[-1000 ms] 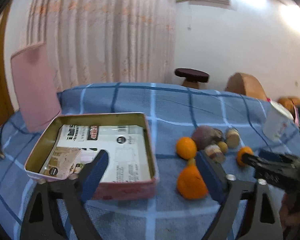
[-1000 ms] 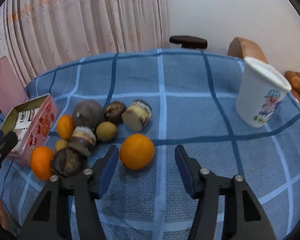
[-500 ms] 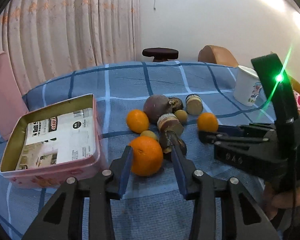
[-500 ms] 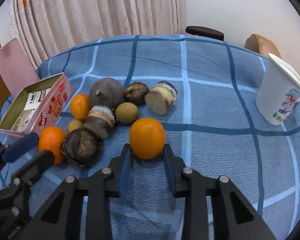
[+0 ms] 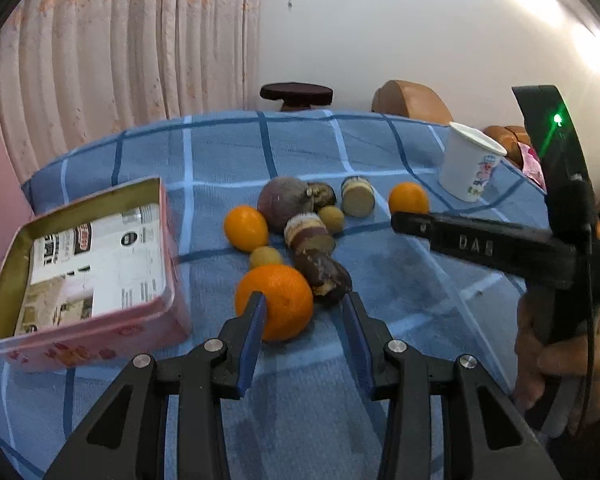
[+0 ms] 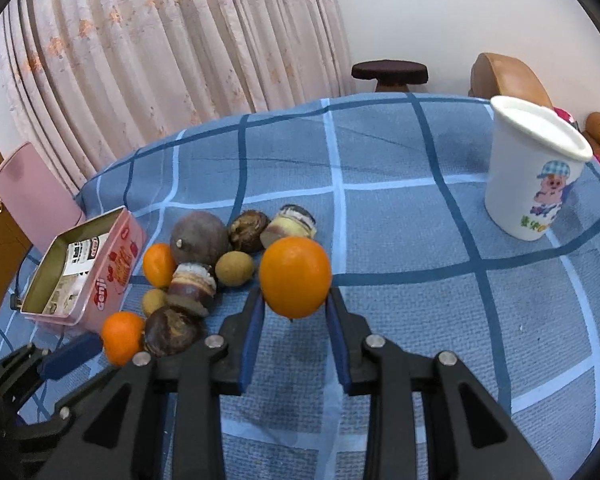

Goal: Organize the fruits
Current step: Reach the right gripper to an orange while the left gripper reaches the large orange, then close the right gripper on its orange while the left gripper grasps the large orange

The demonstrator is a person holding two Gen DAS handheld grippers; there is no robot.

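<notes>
My right gripper (image 6: 295,296) is shut on an orange (image 6: 295,276) and holds it just above the blue checked cloth, over its own shadow. A second orange (image 5: 274,300) lies on the cloth at my left gripper (image 5: 304,304). Those jaws are narrow. The left pad (image 5: 256,320) overlaps this orange, while cloth shows between the fruit and the right pad (image 5: 354,320), so nothing is gripped. A dark brown fruit (image 5: 324,280) touches that orange. The open pink tin (image 5: 168,280) stands left of the pile. In the left wrist view, the right gripper's black finger (image 5: 460,236) reaches in from the right.
A third orange (image 5: 246,228), a round purple fruit (image 5: 284,200), small brown fruits and cut pieces crowd the middle. A white cup (image 6: 532,176) stands at the right. A person's hand (image 5: 560,340) grips the right tool. A pink chair back, curtain and stool lie beyond.
Both pairs of jaws narrowed. The right pair closed on its orange and raised it off the cloth. The left gripper swung from the tin to the near orange.
</notes>
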